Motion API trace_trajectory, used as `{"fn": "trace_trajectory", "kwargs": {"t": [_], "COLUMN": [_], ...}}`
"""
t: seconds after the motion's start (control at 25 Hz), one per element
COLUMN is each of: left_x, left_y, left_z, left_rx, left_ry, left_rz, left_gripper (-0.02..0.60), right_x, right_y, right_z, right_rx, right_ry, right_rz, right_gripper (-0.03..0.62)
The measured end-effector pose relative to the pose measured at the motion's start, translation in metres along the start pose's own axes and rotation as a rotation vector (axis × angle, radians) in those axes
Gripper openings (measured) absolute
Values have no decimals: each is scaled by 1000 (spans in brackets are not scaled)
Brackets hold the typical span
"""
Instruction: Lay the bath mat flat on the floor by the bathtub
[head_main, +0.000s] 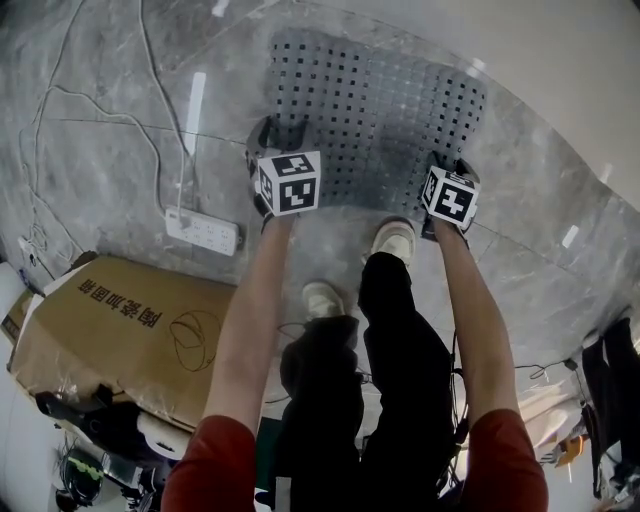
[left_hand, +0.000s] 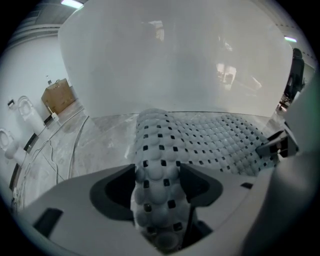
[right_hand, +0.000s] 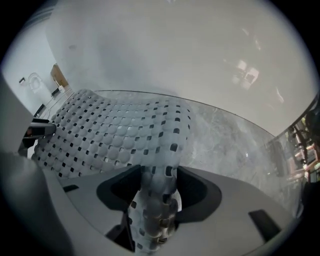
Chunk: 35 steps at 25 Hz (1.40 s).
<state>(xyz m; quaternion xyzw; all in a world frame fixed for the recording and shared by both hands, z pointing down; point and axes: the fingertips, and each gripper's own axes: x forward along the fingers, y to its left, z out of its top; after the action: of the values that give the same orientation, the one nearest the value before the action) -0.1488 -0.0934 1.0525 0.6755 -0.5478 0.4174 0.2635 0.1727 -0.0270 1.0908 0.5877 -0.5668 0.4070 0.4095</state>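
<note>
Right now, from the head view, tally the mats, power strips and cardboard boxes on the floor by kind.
Bath mat: 1
Power strip: 1
Cardboard box: 1
Total: 3

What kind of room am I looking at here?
Probably a bathroom, perhaps a mock-up: a white bathtub, with a perforated bath mat on the marble-look floor beside it. A cardboard box and a power strip also lie about.
</note>
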Motion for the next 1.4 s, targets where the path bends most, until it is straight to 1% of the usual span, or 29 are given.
{"fn": "trace_trajectory", "kwargs": {"t": [0.12,0.2,0.32,0.48,0.6,0.76,1.08,1.2,1.4], "left_x": [-4,-10,-24,-46,-73,-123,-236,-282,-354], "left_y": [0,-1,0,-4,-5,-8,-15,-16,-14], "left_z": [2,4,11,24,40,69,147,171,210], "left_rx": [-6,-13,-25,-32,-47,-66,-122,-134,-165], "left_ry": [0,-2,-20,-23,-33,-56,-132,-152,-196], "left_rz": [-3,3,18,2,-5,-20,-65,-82,-114], "left_gripper": [273,282,284,282,284,284,284,284,282], "right_x": [-4,-9,-20,-45,-74,-129,-261,-315,-401], "right_y": [0,0,1,4,6,9,14,16,27], "right_z": [5,6,8,18,32,55,110,126,162], "right_rx": [-58,-74,-70,-47,-32,-20,8,29,38], "right_ry": [-28,-35,-39,-57,-80,-119,-212,-245,-336], "right_rz": [0,9,18,32,42,55,81,95,112], "right_gripper": [245,259,281,281,281,282,282,282,282]}}
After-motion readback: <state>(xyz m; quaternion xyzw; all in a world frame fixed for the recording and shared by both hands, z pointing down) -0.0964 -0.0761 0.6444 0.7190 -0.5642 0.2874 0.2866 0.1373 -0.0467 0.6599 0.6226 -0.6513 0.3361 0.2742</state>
